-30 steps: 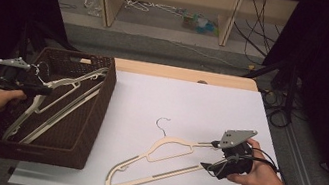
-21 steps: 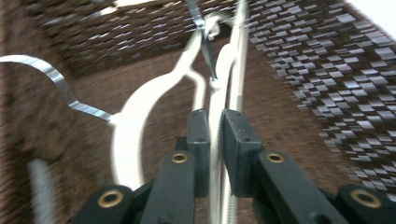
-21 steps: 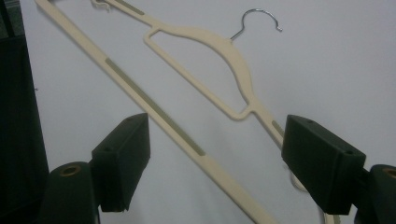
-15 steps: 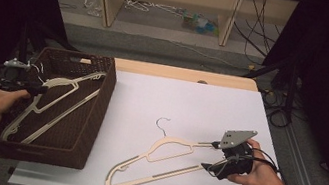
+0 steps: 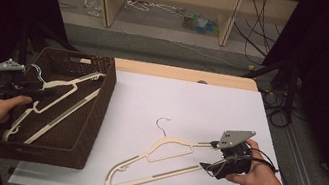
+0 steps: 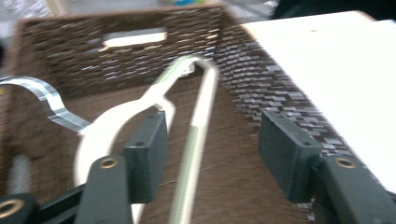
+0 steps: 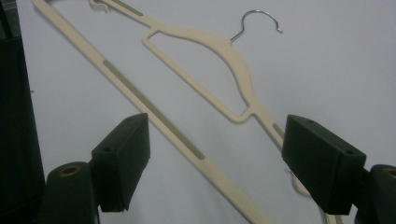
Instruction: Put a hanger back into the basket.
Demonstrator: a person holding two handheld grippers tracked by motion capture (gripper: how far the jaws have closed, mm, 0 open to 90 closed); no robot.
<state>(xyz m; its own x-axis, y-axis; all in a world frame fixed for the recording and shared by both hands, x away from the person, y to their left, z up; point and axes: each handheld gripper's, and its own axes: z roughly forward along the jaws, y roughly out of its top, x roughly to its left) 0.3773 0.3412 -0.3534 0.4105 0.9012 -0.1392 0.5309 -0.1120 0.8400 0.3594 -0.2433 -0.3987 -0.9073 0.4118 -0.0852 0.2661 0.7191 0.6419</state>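
A cream hanger (image 5: 61, 86) lies slanted inside the brown wicker basket (image 5: 103, 97), its far tip up near the basket's far right corner. My left gripper (image 5: 41, 94) hovers open over the basket's left side. In the left gripper view the pads (image 6: 148, 154) stand wide apart with the hanger's bar (image 6: 196, 140) beyond them and its metal hook (image 6: 51, 102) to the left. A second cream hanger (image 5: 168, 149) lies flat on the white table. My right gripper (image 5: 207, 154) is open at that hanger's right end. The hanger's arms (image 7: 238, 65) run between those jaws (image 7: 215, 158).
The basket wall (image 6: 261, 79) borders the white tabletop (image 5: 191, 102) on its left. Wooden shelf legs (image 5: 228, 17), cables and clutter lie on the floor beyond the far table edge. A dark curtain hangs at the right.
My left gripper has drawn back slightly toward the person over the basket's left side. The right gripper and the hanger on the table have not moved.
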